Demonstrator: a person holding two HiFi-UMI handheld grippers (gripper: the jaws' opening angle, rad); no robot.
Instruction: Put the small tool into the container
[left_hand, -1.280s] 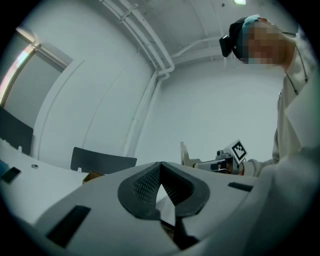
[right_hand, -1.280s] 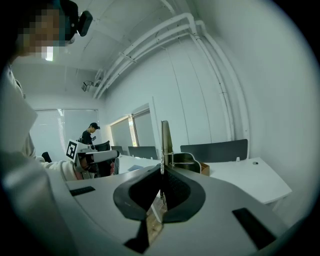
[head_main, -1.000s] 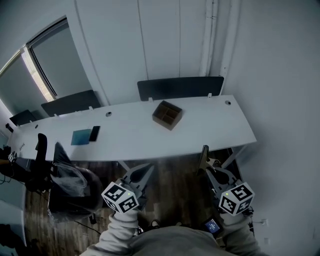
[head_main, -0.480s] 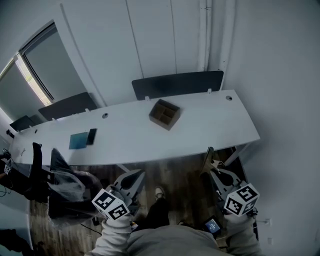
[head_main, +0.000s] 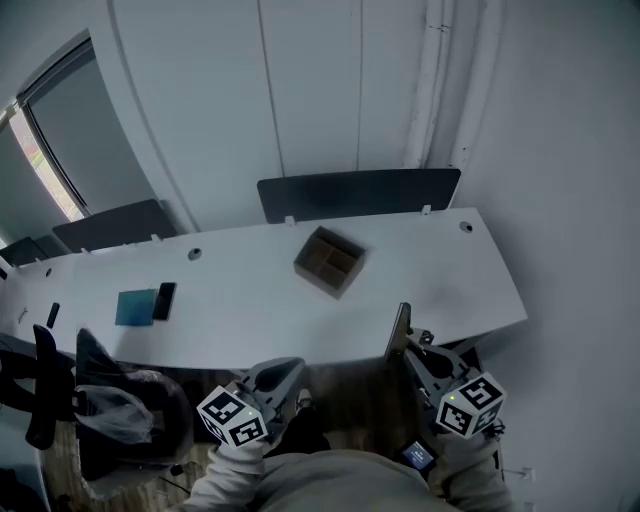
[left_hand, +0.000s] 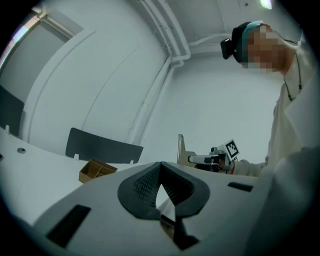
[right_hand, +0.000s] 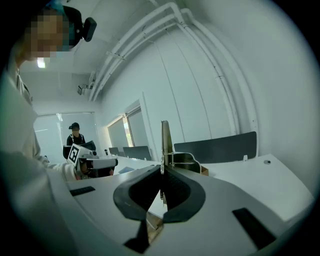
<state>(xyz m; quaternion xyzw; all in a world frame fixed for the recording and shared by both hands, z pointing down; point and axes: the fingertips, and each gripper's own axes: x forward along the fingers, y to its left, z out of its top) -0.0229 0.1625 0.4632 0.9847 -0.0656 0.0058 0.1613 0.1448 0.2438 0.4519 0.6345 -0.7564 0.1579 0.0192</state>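
Observation:
A brown compartmented container (head_main: 327, 262) sits on the long white table (head_main: 430, 275), near its middle. My right gripper (head_main: 411, 347) hangs below the table's front edge, shut on a small flat metal tool (head_main: 401, 328) that sticks up from the jaws. The right gripper view shows the same tool (right_hand: 164, 142) standing upright from the closed right gripper (right_hand: 161, 172). Lower left, my left gripper (head_main: 283, 370) is shut with nothing in it. The left gripper view has the left gripper (left_hand: 159, 169) pressed together, the container (left_hand: 97, 170) far left, and the tool (left_hand: 181, 150) at right.
A blue notebook (head_main: 134, 307) and a black phone (head_main: 164, 300) lie on the table's left part. A dark divider panel (head_main: 358, 193) stands along the far edge. An office chair with a plastic bag (head_main: 108, 412) stands at lower left. A person (right_hand: 75, 133) stands far off.
The table and container now sit lower and closer in the head view. Both grippers stay low before the table's front edge, the right one still holding the tool.

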